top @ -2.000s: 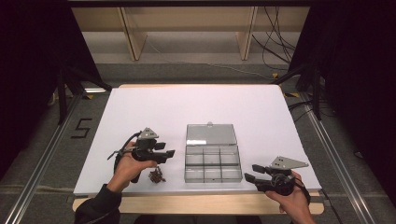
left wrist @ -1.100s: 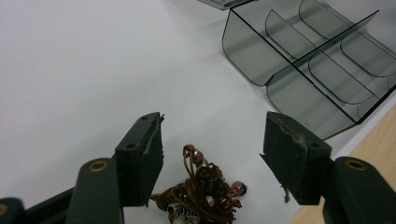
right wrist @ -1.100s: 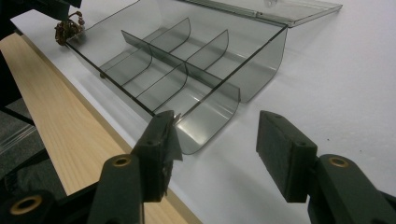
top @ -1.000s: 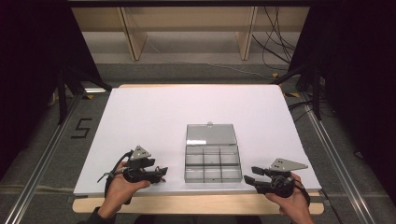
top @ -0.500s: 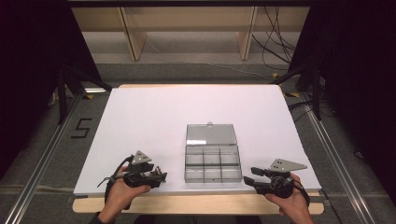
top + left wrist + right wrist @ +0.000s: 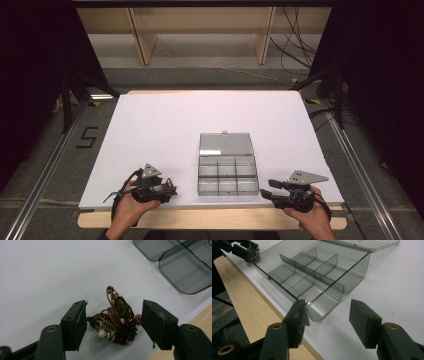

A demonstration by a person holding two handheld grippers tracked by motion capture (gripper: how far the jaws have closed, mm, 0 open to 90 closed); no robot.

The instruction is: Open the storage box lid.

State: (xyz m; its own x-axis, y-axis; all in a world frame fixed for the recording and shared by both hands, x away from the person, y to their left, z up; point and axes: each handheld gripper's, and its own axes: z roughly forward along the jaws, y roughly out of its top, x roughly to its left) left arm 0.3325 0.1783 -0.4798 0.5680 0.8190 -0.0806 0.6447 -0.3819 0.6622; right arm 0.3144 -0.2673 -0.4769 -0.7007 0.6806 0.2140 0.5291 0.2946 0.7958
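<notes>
- Left gripper point(image 6: 113, 322) jaws spread wide, either side of a bracelet point(image 6: 115, 321), not squeezing it.
- Bracelet: tangled brown cord with beads, lying on the white table point(image 6: 165, 125), just left of the box point(image 6: 226, 172).
- Right gripper point(image 6: 328, 320) wide apart, holding nothing, at box's near right corner.
- Box grey, clear, lid open, compartments bare.

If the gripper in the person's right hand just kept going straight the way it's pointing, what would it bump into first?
Most likely the clear plastic organizer box. In the right gripper view, the right gripper is open, and the box's rounded near corner sits just ahead of its jaws, slightly toward one side. Depth is hard to judge, so it may only graze that corner.
</notes>
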